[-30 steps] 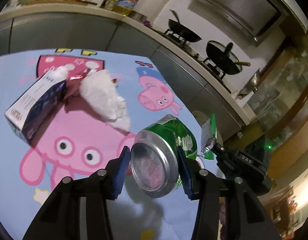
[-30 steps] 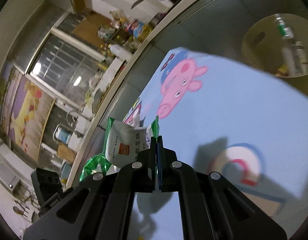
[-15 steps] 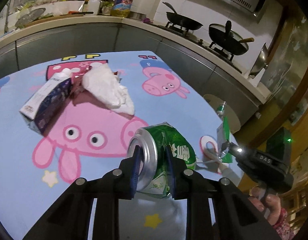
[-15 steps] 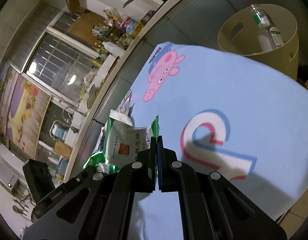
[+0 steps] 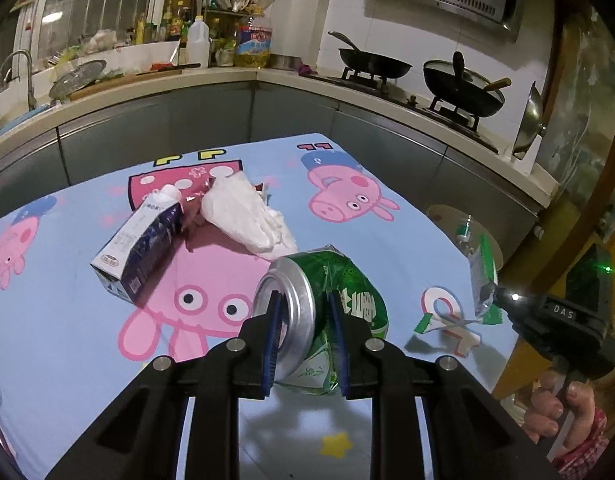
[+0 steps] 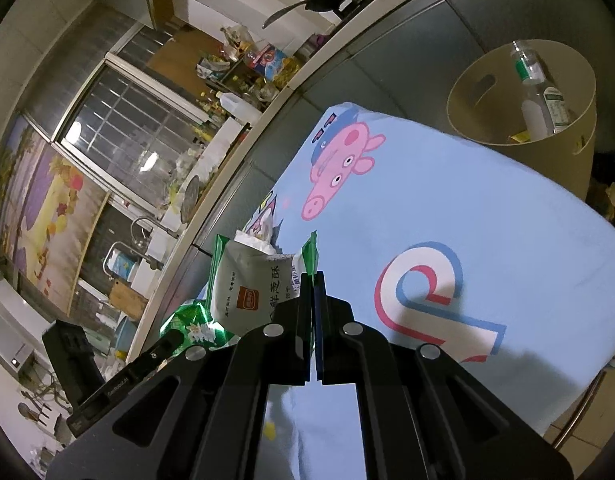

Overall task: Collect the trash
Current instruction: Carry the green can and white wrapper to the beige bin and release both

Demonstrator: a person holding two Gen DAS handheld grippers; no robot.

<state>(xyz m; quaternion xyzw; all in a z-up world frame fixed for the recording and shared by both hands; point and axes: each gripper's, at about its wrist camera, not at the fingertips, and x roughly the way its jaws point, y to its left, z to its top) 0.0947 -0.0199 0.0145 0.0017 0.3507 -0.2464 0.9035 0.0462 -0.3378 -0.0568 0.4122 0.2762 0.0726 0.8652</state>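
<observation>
My left gripper is shut on a crushed green drinks can, its blue pads pressing the dented sides, and holds it just above the blue cartoon tablecloth. The can also shows at the lower left of the right wrist view as a green can. My right gripper is shut on the edge of a white and green snack wrapper, which hangs over the cloth. In the left wrist view that wrapper hangs from the right gripper near the table's right edge.
A navy and white carton, a crumpled white bag and a pink foil scrap lie on the cloth. Beyond the table edge a round beige bin holds a plastic bottle. Kitchen counters with pans surround the table.
The left jaws closed on the can and crushed it, then lifted it. The right gripper carried the wrapper toward the table edge, and the bin came fuller into view.
</observation>
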